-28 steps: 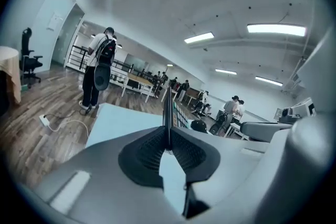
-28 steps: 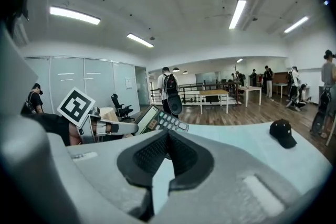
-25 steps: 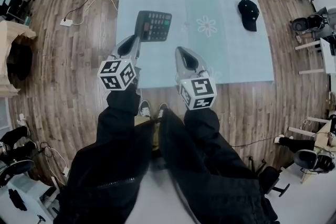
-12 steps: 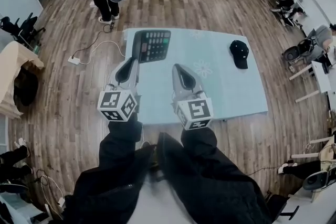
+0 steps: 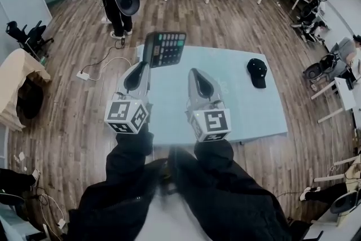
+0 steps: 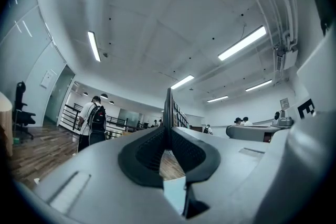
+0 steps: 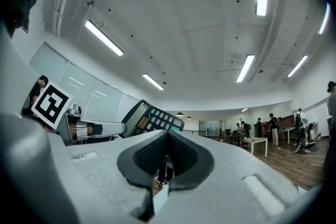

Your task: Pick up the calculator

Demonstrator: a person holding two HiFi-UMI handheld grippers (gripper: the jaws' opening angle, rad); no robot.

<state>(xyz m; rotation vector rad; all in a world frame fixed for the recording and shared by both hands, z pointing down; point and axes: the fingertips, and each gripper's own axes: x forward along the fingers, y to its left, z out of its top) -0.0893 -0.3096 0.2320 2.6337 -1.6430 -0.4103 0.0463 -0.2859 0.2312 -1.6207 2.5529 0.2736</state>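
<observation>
Calculator (image 5: 164,48): clear of the table (image 5: 248,110), higher than half a second ago, keys facing up.
Left gripper (image 5: 142,65): jaws clamped on the calculator's near edge, which stands just beyond its tips; arm reaches forward.
Right gripper (image 5: 195,73): jaws together, empty, alongside the left.
</observation>
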